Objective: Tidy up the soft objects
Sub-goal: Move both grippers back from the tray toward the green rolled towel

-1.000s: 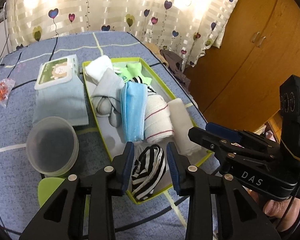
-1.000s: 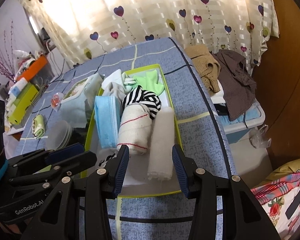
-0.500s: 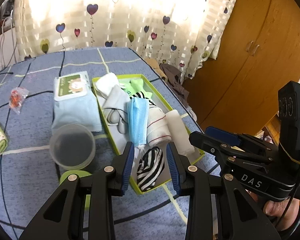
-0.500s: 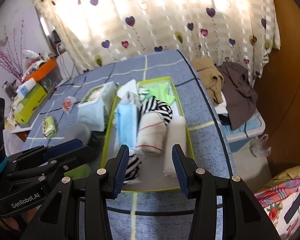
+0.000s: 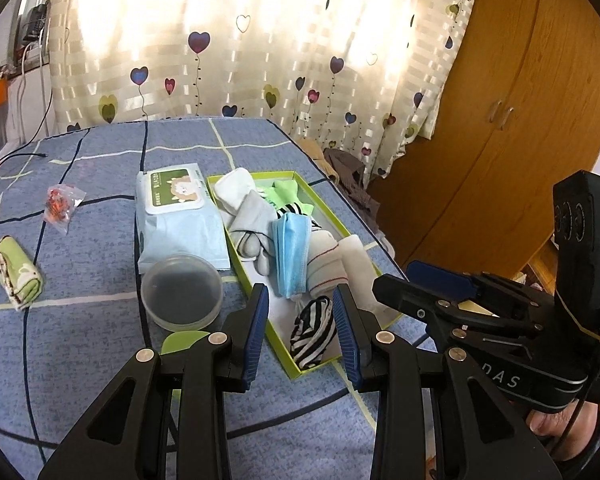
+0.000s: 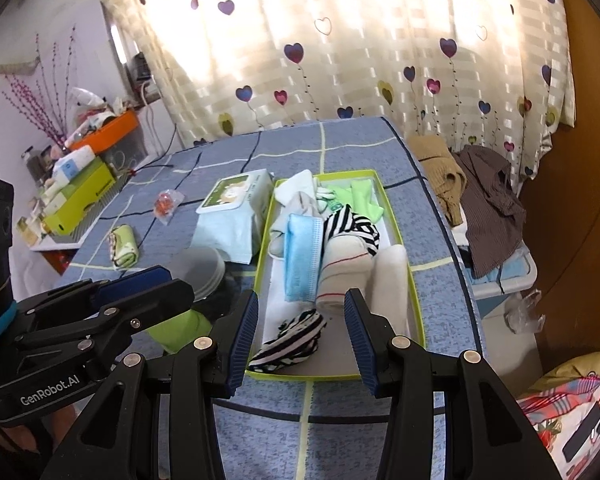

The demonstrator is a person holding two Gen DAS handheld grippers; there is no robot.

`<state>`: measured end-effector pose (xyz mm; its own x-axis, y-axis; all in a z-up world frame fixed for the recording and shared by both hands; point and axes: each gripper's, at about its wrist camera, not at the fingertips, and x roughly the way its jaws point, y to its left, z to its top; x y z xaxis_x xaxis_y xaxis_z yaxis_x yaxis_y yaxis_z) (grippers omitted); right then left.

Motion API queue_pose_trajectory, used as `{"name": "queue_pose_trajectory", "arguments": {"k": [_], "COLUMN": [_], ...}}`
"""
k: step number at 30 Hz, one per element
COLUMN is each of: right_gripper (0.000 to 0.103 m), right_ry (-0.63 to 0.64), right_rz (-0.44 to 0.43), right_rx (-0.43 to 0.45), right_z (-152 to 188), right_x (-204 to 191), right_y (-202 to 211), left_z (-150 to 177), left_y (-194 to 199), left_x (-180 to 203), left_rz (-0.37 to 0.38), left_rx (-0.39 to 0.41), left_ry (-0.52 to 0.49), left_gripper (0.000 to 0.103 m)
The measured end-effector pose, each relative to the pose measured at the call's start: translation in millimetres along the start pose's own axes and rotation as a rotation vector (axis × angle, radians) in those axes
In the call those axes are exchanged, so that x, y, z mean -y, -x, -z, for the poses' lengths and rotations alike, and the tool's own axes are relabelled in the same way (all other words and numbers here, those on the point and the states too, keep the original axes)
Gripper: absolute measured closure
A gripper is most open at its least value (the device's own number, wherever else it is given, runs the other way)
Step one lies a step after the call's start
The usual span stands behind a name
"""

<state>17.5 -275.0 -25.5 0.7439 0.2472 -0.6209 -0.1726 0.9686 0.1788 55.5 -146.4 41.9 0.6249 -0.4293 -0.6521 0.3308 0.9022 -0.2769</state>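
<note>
Left wrist view: left gripper (image 5: 300,322) has drawn back and risen from the green tray (image 5: 308,368) since a second ago; more of the blue checked bed (image 5: 80,344) shows, with a green rolled cloth (image 5: 16,272) and a small red packet (image 5: 60,206) newly in frame at left. Fingers (image 5: 256,332) apart as before, nothing between them. Striped sock (image 5: 312,334) lies at the tray's near end, seen between the fingers but below them, untouched. Blue face mask (image 5: 290,254), white rolled cloths and green cloth fill the tray's middle and far end. Wipes pack (image 5: 180,216) just left of tray; clear round lid (image 5: 182,296) near it. Right gripper (image 5: 460,300) at right edge.

Right wrist view: right gripper (image 6: 298,332) likewise pulled back and higher; whole tray now visible, smaller than before. Fingers (image 6: 360,334) apart, empty, gap unchanged. Striped sock at tray's near left corner
</note>
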Motion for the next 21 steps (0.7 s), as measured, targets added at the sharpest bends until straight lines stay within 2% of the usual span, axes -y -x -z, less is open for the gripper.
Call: {"name": "queue_pose_trajectory", "arguments": {"k": [9, 21], "right_gripper": [0.058, 0.058], "right_ry": [0.015, 0.074], "right_rz": [-0.016, -0.068], "right_rx": [0.025, 0.02], "right_z": [-4.1, -17.7], "right_x": [-10.4, -50.9], "right_y": [6.3, -8.9], "left_z": [-0.2, 4.1], "left_y": [15.6, 34.4], "left_x": [-15.6, -73.0], "left_rz": [-0.018, -0.085], "left_rx": [0.034, 0.064], "left_ry": [0.02, 0.124], "left_gripper": [0.068, 0.068]}}
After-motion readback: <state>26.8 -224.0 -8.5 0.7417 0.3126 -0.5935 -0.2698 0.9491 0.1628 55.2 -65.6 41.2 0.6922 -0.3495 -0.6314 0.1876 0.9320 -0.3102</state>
